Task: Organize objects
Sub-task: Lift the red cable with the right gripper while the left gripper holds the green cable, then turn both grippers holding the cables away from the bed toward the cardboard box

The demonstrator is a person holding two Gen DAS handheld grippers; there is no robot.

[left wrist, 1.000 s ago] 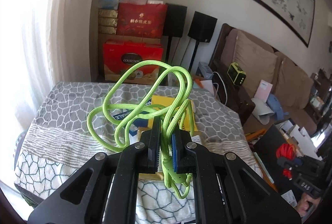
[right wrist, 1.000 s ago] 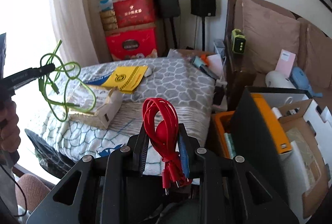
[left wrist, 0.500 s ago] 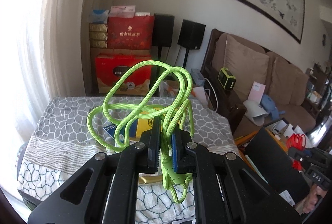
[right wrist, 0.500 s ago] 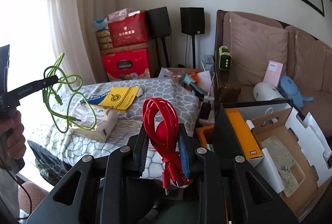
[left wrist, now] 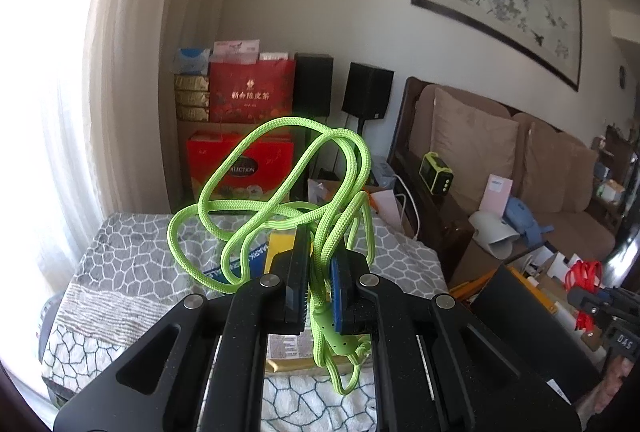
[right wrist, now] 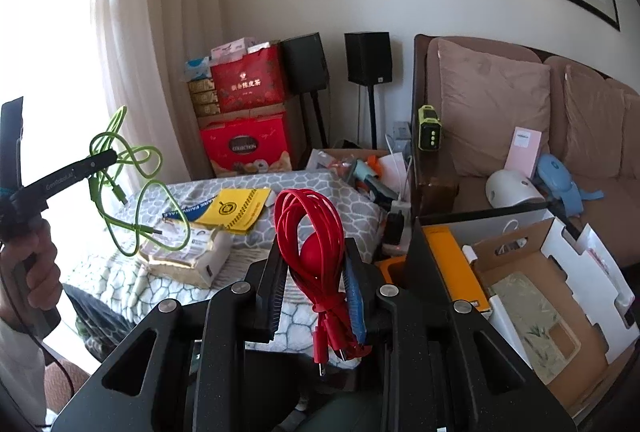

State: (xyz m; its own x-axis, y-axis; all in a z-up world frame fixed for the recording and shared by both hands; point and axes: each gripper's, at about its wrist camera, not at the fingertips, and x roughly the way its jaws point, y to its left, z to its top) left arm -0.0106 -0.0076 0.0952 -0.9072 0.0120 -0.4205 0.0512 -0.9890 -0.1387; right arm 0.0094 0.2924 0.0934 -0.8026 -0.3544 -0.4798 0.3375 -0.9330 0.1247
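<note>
Left gripper [left wrist: 318, 292] pinched on looped lime-green braided cord [left wrist: 276, 192], right gripper [right wrist: 314, 284] clamped around bundled red cable [right wrist: 310, 232]; both lifted clear of quilted surface [right wrist: 320, 188], presumably for sorting.

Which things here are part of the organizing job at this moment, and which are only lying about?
In hand:
- green cable, clamped in the left gripper
- red cable, clamped in the right gripper

Lying about:
- yellow booklet on the patterned cover
- open cardboard box, beside the couch
- two black speakers
- red gift boxes
</note>
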